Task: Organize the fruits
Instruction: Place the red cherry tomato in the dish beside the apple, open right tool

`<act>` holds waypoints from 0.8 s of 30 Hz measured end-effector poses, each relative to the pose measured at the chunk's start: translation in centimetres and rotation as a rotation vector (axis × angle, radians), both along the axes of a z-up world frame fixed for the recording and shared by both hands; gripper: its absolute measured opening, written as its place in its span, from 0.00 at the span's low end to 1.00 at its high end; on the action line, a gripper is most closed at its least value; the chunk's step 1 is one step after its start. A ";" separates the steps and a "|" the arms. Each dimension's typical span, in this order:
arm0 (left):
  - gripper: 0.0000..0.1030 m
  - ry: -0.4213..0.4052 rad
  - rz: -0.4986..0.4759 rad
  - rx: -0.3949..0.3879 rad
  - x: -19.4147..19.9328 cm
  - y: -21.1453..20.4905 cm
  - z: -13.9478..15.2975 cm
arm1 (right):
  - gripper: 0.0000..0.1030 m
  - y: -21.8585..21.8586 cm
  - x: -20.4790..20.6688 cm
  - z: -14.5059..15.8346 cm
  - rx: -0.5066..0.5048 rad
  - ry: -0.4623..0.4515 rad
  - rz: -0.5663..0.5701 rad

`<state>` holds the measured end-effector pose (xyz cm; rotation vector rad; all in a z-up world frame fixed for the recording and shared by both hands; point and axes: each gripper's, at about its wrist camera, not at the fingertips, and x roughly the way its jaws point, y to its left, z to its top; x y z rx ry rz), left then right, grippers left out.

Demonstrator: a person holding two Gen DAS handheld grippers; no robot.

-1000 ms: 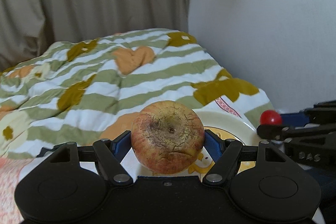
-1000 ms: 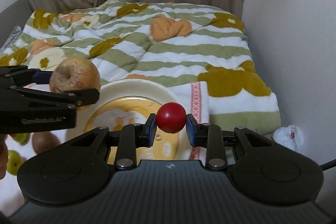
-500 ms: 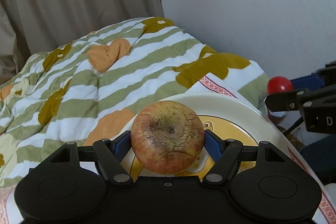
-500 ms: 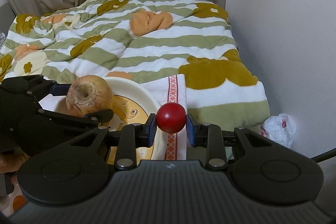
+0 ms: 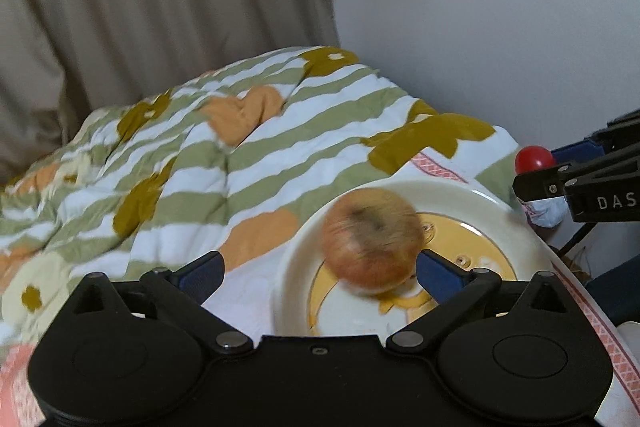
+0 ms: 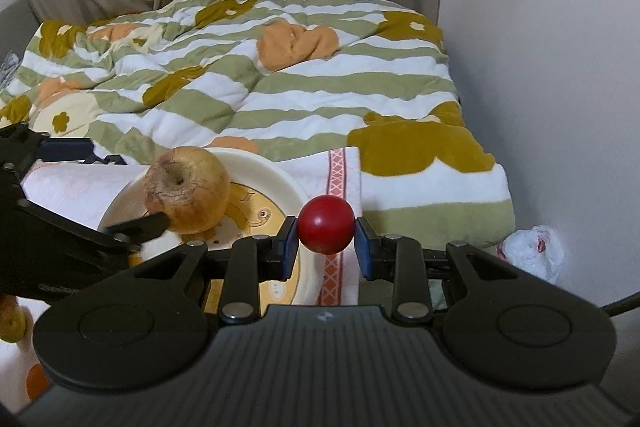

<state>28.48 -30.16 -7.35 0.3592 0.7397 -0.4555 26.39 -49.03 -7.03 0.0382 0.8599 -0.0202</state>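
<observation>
A wrinkled, yellow-red apple (image 5: 372,237) is blurred by motion just above the cream plate (image 5: 496,215) with a yellow picture. My left gripper (image 5: 319,275) has its jaws opening wide; the apple lies between them near the right pad, and the pads no longer press on it. In the right wrist view the apple (image 6: 188,189) sits on the plate (image 6: 276,171), beside the left gripper's black finger (image 6: 136,225). My right gripper (image 6: 327,246) is shut on a small red fruit (image 6: 326,225), held over the plate's right rim. That red fruit (image 5: 534,159) also shows at the right edge of the left wrist view.
The plate rests on a white cloth with a red patterned border (image 6: 336,179), laid over a green-striped quilt (image 6: 304,95). A wall (image 6: 540,67) rises close on the right and curtains hang behind. A white plastic bag (image 6: 532,251) lies by the wall. Another fruit (image 6: 12,321) sits lower left.
The left jaws have sprung wide and let go of the apple, which now shows blurred down at the plate. The right gripper still holds the red fruit in the same place.
</observation>
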 end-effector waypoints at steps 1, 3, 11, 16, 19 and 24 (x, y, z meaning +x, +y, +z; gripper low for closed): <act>1.00 0.007 0.014 -0.007 -0.1 0.5 0.2 | 0.44 0.2 0.1 0.0 0.000 0.002 0.009; 1.00 0.022 0.042 -0.021 -0.2 1.5 0.4 | 0.44 0.7 0.4 -0.1 -0.003 0.005 0.033; 1.00 0.031 0.144 -0.055 -1.5 4.7 1.5 | 0.44 3.8 2.0 -2.0 -0.054 0.024 0.160; 1.00 0.027 0.184 -0.074 -2.6 6.1 2.0 | 0.44 5.7 2.6 -4.1 -0.149 0.046 0.231; 1.00 0.029 0.205 -0.086 -3.1 6.6 1.9 | 0.44 6.1 3.0 -4.8 -0.160 0.049 0.244; 1.00 0.028 0.224 -0.092 -3.8 7.2 2.0 | 0.56 6.9 2.8 -5.0 -0.203 0.025 0.259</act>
